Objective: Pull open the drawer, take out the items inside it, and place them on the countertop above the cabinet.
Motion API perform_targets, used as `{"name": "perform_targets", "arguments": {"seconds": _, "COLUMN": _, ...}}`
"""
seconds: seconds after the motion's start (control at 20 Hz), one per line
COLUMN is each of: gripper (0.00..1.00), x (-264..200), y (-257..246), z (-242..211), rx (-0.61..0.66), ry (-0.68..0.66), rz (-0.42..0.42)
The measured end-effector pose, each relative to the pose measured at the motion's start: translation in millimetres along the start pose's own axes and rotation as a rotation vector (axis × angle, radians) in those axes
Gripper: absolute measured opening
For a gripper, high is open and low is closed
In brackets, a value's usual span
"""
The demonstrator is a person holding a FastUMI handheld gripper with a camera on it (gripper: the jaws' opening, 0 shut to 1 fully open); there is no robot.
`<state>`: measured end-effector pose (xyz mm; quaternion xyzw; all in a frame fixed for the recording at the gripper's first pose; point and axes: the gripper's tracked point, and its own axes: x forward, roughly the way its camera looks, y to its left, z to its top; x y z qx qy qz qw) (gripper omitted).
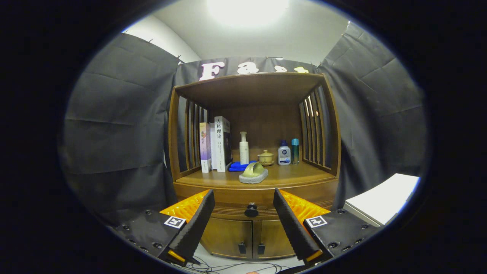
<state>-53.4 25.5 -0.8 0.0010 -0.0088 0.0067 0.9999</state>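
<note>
**A:** Where are your fingers just now?

**Me:** My fingers point(198, 220) stand wide apart and hold nothing. The drawer knob point(251, 210) sits in the gap between them, a little beyond the tips and slightly nearer my right one.

**A:** And the drawer?

**Me:** The drawer point(228, 199) around that knob looks pushed flush with the cabinet, so I cannot see into it. The two cabinet doors point(228, 236) below the knob are shut as well.

**A:** So what stage is this?

**Me:** I can't settle that. A shut drawer suits a cabinet waiting to be pulled open, and it also suits one emptied and pushed to again.

**A:** What is above the knob?

**Me:** The worktop point(300, 176). Nearest above the knob is a grey stone point(253, 176) with a brassy piece on it, and a blue cloth point(236, 166) lies just behind that. Further back are books point(217, 144), a pump bottle point(244, 148), a lidded cup point(265, 157), a white bottle point(284, 153) and a teal bottle point(295, 151).

**A:** If it does need pulling?

**Me:** I'd centre the knob between both pads. I'd close squarely on its neck and draw straight back level, because a small round knob will likely slip from a skewed grip.
</note>
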Motion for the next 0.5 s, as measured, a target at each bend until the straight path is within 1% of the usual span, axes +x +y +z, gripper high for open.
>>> {"name": "perform_targets", "arguments": {"seconds": 0.5, "gripper": 0.98, "x": -3.1, "y": 14.9, "z": -3.2, "rx": -0.025, "ry": -0.003, "rz": 0.022}}
